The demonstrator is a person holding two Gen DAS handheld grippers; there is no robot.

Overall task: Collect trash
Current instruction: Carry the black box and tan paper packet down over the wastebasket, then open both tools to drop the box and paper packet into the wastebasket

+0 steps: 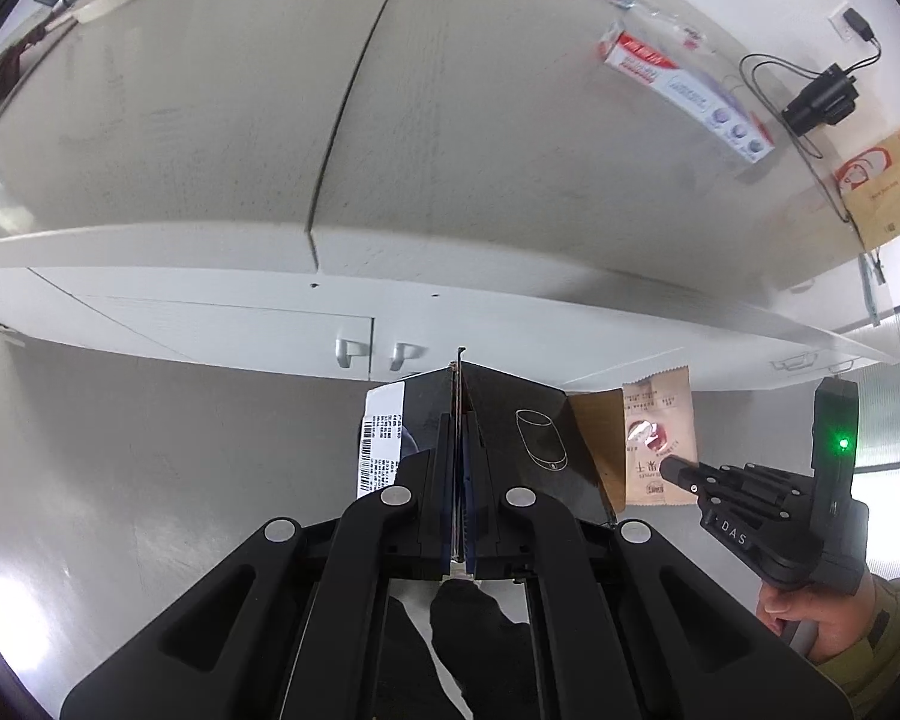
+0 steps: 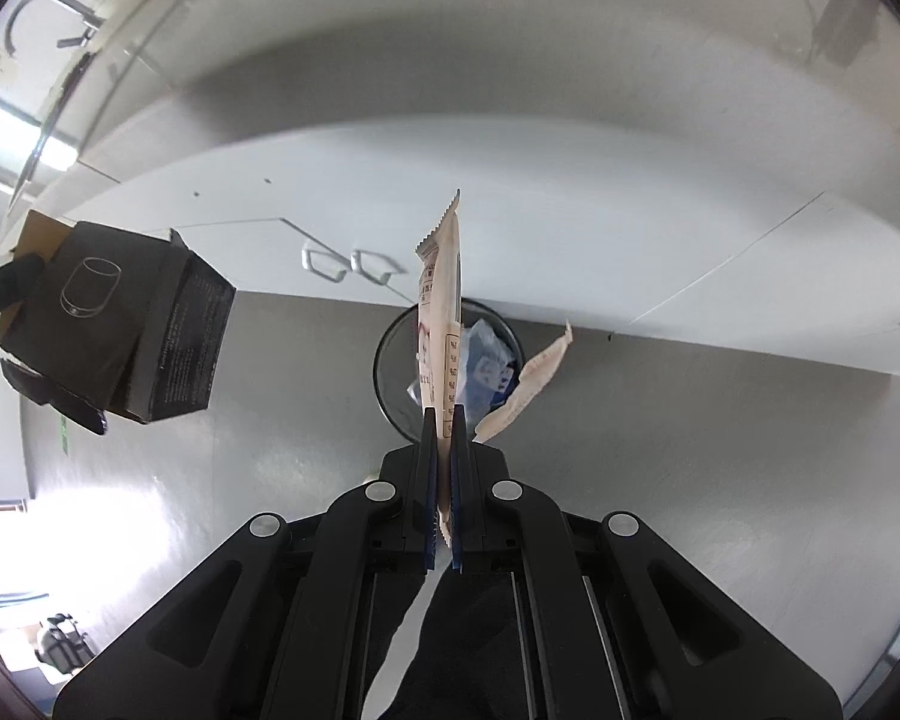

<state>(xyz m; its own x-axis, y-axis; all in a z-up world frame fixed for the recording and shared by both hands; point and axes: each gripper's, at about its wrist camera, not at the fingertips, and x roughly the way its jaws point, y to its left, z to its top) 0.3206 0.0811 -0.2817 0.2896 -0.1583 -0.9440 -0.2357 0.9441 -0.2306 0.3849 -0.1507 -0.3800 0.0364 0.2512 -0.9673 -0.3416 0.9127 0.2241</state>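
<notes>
- Black carton (image 1: pixel 528 438), printed with a glass outline, hangs pinched by a flap between the closed jaws of the left gripper (image 1: pixel 462 462), in front of the white cabinet (image 1: pixel 222 324).
- Beige snack wrapper (image 2: pixel 441 324) stands edge-on, clamped in the closed right gripper (image 2: pixel 444 420), directly over the round waste bin (image 2: pixel 390 372) on the floor.

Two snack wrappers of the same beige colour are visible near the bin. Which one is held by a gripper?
The upright snack wrapper, clamped edge-on in the right gripper above the trash bin. The other wrapper is in no gripper and leans at the bin's right rim.
</notes>
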